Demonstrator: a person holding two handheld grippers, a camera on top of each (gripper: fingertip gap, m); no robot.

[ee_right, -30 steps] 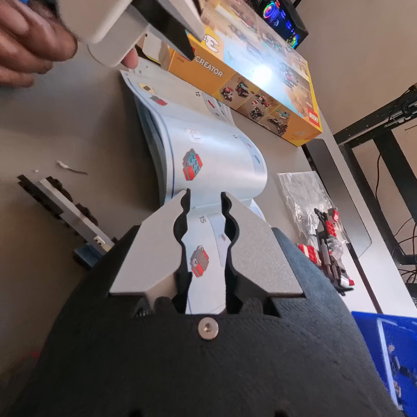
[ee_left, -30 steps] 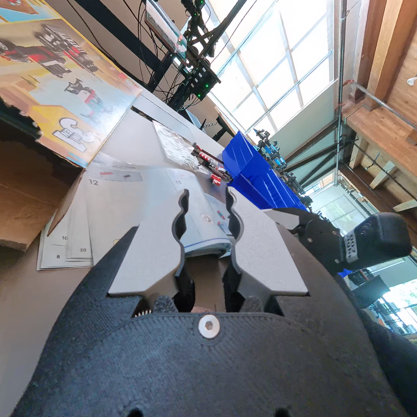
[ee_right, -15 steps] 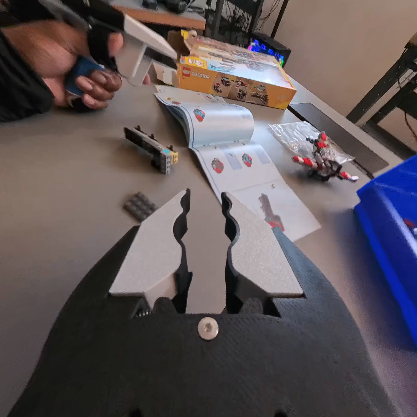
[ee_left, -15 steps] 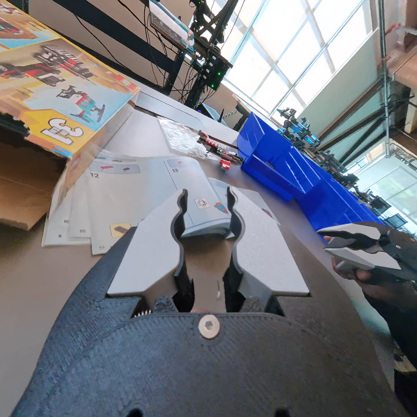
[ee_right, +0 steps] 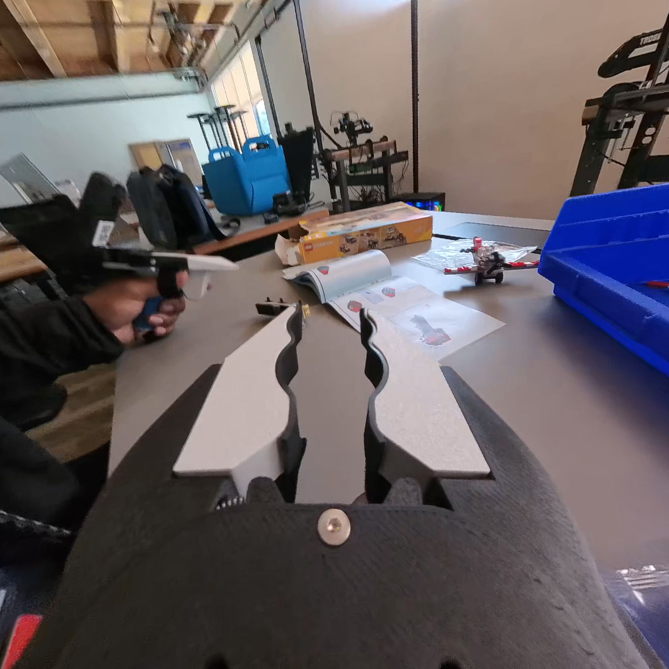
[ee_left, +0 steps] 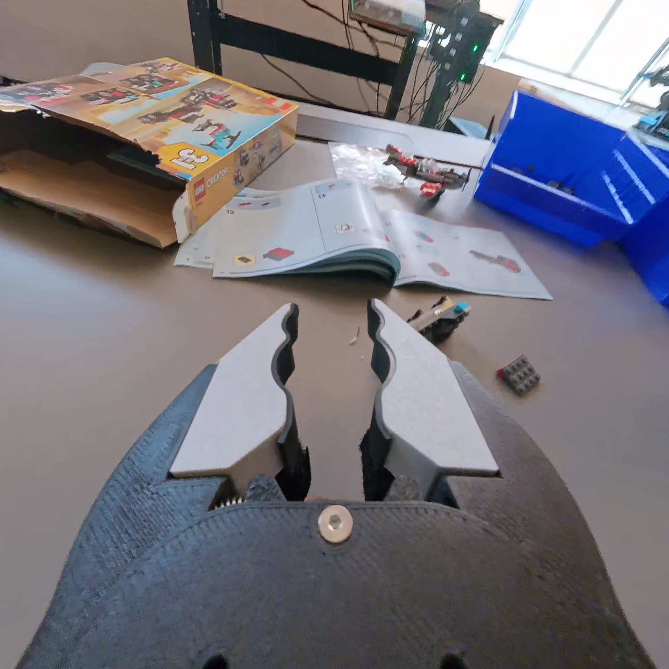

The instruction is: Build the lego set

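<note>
With both fingers pairs spread, empty: left gripper [ee_left: 332, 309] just left of partial lego assembly [ee_left: 440, 318] on tabletop [ee_left: 108, 344]; right gripper [ee_right: 329, 314] behind it.

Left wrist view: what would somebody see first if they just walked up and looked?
Probably the big yellow box, torn open at the table's far left. Next to it the instruction booklet lies open in the middle, with a bright blue bin on the far right. Up close, the left gripper fills the bottom with its jaws open and empty, and a small dark plate sits just to its right.
</note>
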